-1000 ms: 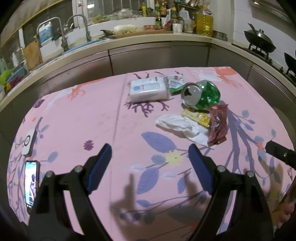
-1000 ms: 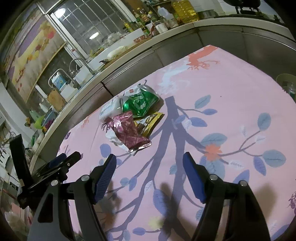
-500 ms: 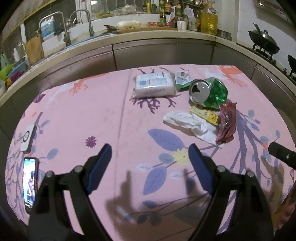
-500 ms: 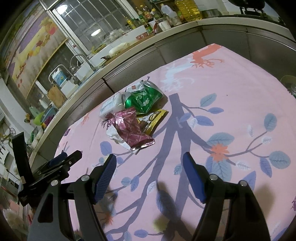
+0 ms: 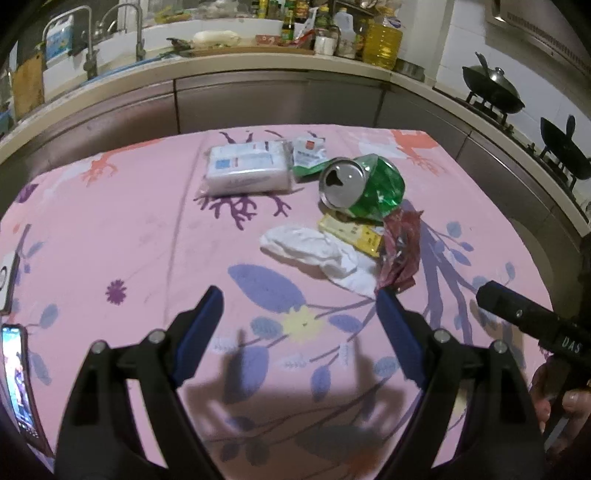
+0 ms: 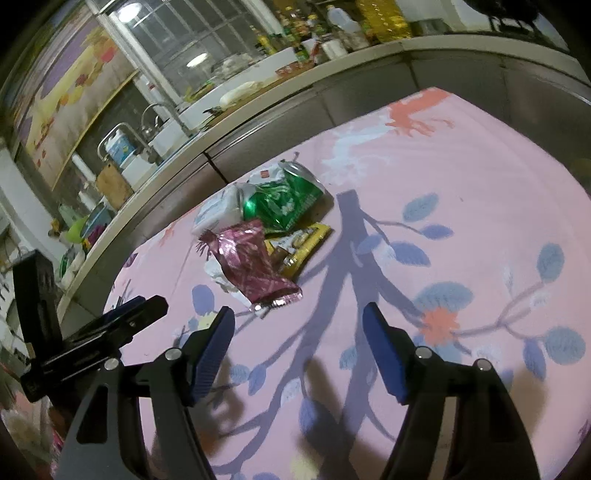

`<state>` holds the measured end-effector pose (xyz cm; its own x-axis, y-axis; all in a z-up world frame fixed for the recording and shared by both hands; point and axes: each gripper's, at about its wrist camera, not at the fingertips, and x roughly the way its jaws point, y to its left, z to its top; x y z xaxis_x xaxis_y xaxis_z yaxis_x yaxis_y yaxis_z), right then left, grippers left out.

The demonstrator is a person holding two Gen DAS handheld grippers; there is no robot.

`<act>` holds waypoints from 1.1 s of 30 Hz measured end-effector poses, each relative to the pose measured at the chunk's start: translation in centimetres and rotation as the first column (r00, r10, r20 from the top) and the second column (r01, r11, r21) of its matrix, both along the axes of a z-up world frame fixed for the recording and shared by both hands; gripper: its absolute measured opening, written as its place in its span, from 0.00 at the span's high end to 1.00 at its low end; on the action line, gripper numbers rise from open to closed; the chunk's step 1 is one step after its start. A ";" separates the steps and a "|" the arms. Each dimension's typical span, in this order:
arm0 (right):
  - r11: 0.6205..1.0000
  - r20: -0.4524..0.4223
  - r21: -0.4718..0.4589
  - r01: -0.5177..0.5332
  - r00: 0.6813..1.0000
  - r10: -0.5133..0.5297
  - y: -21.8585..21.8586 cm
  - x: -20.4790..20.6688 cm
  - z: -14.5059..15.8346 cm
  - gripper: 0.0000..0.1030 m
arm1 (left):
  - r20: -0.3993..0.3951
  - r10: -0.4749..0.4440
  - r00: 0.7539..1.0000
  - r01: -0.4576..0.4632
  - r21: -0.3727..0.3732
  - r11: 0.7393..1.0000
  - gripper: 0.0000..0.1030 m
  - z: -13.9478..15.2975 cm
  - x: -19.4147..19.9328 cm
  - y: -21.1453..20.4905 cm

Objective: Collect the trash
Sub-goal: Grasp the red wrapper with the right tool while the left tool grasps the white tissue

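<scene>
Both grippers wide open, empty; trash pile just ahead on pink tablecloth

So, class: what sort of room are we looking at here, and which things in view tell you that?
Most likely a home kitchen: a sink tap on the counter, a wok on the gas stove, and a big bottle of cooking oil among the condiment bottles.

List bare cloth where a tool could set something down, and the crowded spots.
Free: the pink cloth between the tissue pack and the phone; also right of the green can. Crowded: can, yellow wrapper, red wrapper and crumpled tissue overlap.
</scene>
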<state>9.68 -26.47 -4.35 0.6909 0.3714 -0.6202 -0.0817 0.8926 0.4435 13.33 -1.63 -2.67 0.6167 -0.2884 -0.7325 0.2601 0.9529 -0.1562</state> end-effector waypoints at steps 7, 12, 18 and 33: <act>0.983 0.085 -0.151 -0.101 0.990 0.115 4.8 3.3 0.4 0.33 | -0.119 0.014 0.993 -0.030 -0.137 0.990 0.21 -1.6 3.0 2.8; 0.959 0.092 -0.252 -0.130 0.983 0.158 7.3 6.1 -1.0 0.43 | -0.187 -0.034 0.982 -0.011 -0.230 0.973 0.21 -2.5 5.5 2.6; 0.952 0.074 -0.278 -0.125 0.986 0.151 7.0 6.4 -1.9 0.81 | -0.233 -0.082 0.969 0.016 -0.270 0.963 0.22 -4.2 8.0 0.0; 0.989 0.083 -0.129 -0.068 0.993 0.079 3.1 2.8 -0.5 0.81 | -0.170 -0.070 0.983 0.018 -0.292 0.956 0.93 -2.3 3.8 2.3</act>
